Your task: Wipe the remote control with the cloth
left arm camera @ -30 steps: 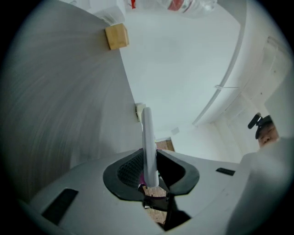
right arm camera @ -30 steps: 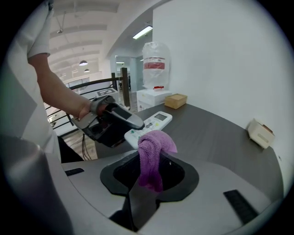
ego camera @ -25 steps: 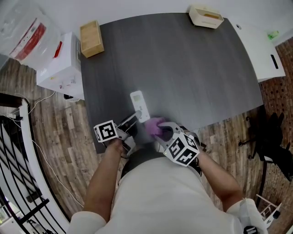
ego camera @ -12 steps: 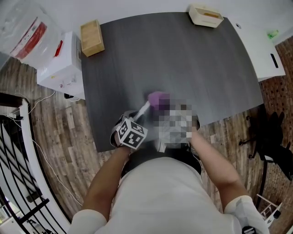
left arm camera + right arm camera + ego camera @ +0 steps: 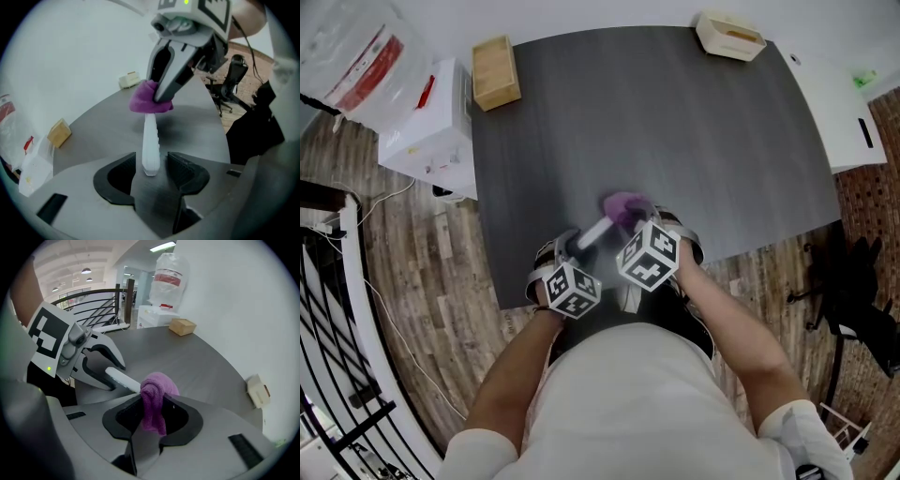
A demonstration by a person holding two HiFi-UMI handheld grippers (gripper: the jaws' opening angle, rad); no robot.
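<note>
The slim white plastic remote control (image 5: 150,140) has its near end between the left gripper's (image 5: 152,165) opening jaws. The right gripper (image 5: 153,409) pinches the crumpled purple cloth (image 5: 158,389) over the remote's far end.

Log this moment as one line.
left gripper: opening, white remote control between jaws | right gripper: shut on purple cloth | cloth over remote's far end

No words, brand names or numbers can be read anywhere. The two marker cubes, one (image 5: 573,290) beside the other (image 5: 649,256), carry only black-and-white square patterns, not letters. A red label (image 5: 367,67) on the plastic-wrapped water bottle (image 5: 342,47) is too blurred to read. The white box (image 5: 431,122) beside the desk (image 5: 703,141) shows a small red mark (image 5: 423,95), also illegible.
</note>
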